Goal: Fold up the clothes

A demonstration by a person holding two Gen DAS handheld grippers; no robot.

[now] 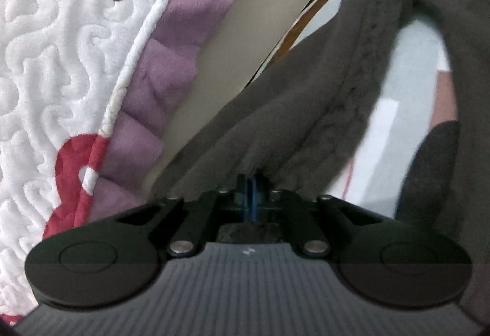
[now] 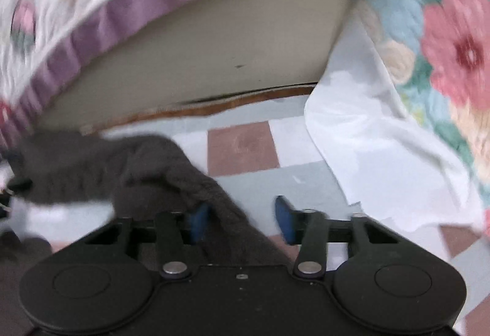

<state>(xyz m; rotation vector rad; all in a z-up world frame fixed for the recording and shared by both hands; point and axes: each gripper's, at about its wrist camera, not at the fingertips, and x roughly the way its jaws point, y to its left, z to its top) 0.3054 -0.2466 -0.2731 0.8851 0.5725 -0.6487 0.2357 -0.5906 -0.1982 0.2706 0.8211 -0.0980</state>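
The left gripper point(image 1: 251, 192) has its blue fingers point(image 1: 251, 183) pressed together on a bunch of a dark grey knitted garment point(image 1: 275, 109), which fans up and away from the pinch. In the left wrist view the fabric stretches toward the far right, where a thin black part, probably the other tool, meets it at the top edge. A cable-knit band runs along the cloth, and a gap of pale surface shows through between two hanging parts of it.

The right gripper point(image 2: 242, 216) has its blue fingers point(image 2: 283, 213) spread apart. A fold of the same garment lies across the gap, against the left finger, but nothing clamps it there. More grey knit trails off to the left in that view, which is blurred.

Below the garment lies a checked bedsheet point(image 2: 242, 146) in pale blue, white and brown squares. Beyond it are a white quilt point(image 1: 61, 60) with a purple ruffle point(image 1: 171, 60) and a strawberry motif, a floral blanket point(image 2: 453, 45) on the right, and a plain beige panel point(image 2: 214, 45) between them.

The folding looks barely begun: the garment hangs bunched and twisted in the air, not laid flat, and no neat fold is visible. Spreading, smoothing and every fold appear still to come.
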